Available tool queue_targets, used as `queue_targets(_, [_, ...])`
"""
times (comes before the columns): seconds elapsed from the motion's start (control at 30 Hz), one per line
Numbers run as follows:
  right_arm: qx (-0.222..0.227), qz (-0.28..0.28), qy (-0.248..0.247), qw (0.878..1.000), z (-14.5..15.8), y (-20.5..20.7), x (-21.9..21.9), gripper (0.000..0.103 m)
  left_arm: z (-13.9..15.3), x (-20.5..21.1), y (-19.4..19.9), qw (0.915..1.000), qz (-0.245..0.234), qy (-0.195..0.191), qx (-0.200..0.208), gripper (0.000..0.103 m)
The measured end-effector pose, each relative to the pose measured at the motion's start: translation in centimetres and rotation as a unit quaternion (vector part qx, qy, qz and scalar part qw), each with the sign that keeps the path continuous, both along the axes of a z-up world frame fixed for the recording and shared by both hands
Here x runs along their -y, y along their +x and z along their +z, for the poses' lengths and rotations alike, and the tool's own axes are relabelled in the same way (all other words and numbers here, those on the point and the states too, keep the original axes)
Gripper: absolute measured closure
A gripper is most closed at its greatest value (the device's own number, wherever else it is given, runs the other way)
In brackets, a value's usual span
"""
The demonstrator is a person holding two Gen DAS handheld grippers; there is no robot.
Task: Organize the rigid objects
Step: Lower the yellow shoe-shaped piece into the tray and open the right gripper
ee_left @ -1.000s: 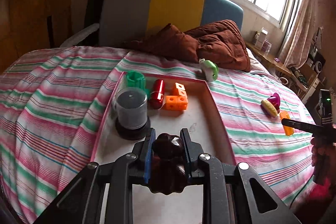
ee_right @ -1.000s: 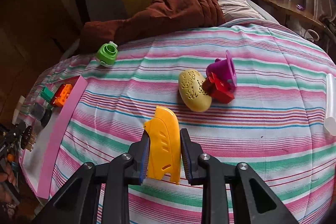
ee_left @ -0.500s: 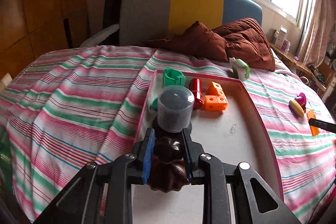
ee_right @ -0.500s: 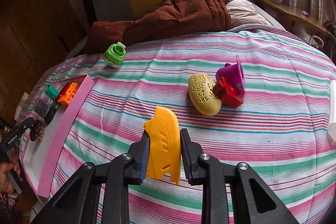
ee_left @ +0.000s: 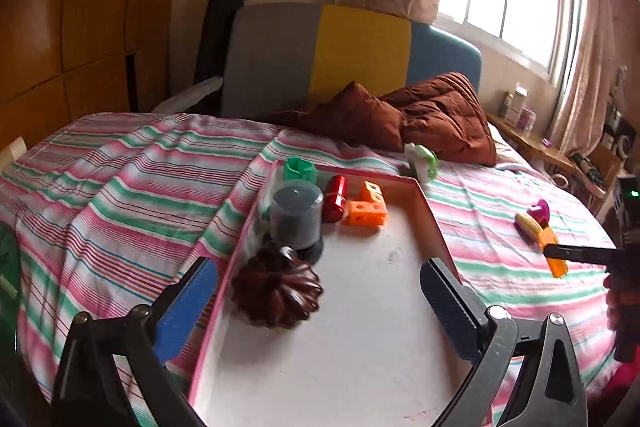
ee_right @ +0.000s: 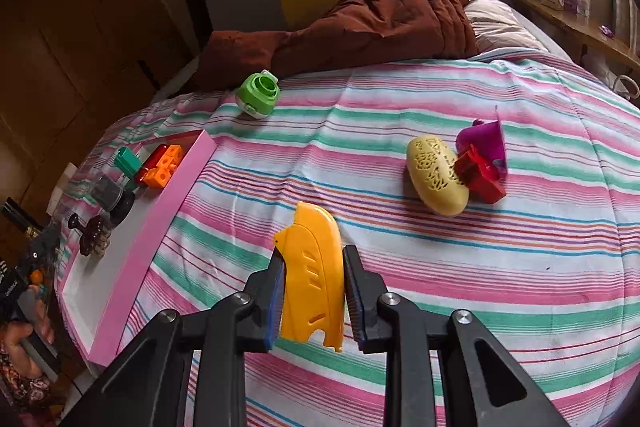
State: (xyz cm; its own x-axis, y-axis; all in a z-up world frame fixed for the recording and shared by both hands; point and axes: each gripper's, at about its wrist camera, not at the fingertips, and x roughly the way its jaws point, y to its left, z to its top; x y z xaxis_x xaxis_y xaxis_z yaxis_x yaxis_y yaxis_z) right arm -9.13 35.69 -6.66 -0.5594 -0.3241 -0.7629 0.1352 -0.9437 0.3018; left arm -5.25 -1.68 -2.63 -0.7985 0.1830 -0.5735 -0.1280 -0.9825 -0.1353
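My left gripper (ee_left: 316, 269) hovers over the pink-rimmed white tray (ee_left: 434, 223), and its jaws are opening wide. A dark brown fluted mould (ee_left: 276, 293) lies on the tray floor between the fingers, touched by neither pad. It rests against a grey-capped jar (ee_left: 296, 215). Farther back in the tray sit a green piece (ee_left: 300, 169), a red cylinder (ee_left: 335, 191) and orange blocks (ee_left: 366, 209). My right gripper (ee_right: 315, 267) is shut on a yellow-orange plastic piece (ee_right: 314, 231), low over the striped bedspread.
On the bed lie a green-and-white round item (ee_right: 258, 95), a yellow oval (ee_right: 436, 175), a red block (ee_right: 480, 177) and a purple cup (ee_right: 484, 143). A brown quilt (ee_right: 380, 23) is heaped at the headboard. The tray's pink wall (ee_right: 160, 227) stands left of the right gripper.
The left jaws went from shut on the brown mould to wide open; the mould now lies loose in the tray. The right gripper keeps its hold on the yellow-orange piece.
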Motion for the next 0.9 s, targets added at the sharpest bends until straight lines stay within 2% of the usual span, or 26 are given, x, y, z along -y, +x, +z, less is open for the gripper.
queue_targets(0.23, [0.035,0.027,-0.065,0.997,-0.2,0.0,3.8,0.077,-0.7,-1.2,0.6,0.9993,-0.022,0.012,0.028,0.000])
queue_targets(0.37, [0.041,0.038,-0.098,0.994,0.4,-0.6,6.5,0.077,-1.1,-1.5,1.2,0.9993,-0.018,-0.001,0.032,0.000])
queue_targets(0.67, [0.043,0.059,-0.110,0.991,1.7,-3.0,13.1,0.077,-1.4,-0.7,1.8,0.9991,-0.010,-0.013,0.039,0.000])
queue_targets(0.9, [0.040,0.052,-0.074,0.995,1.8,-5.8,17.3,0.077,-1.7,0.0,1.8,0.9981,0.014,0.000,0.059,0.000])
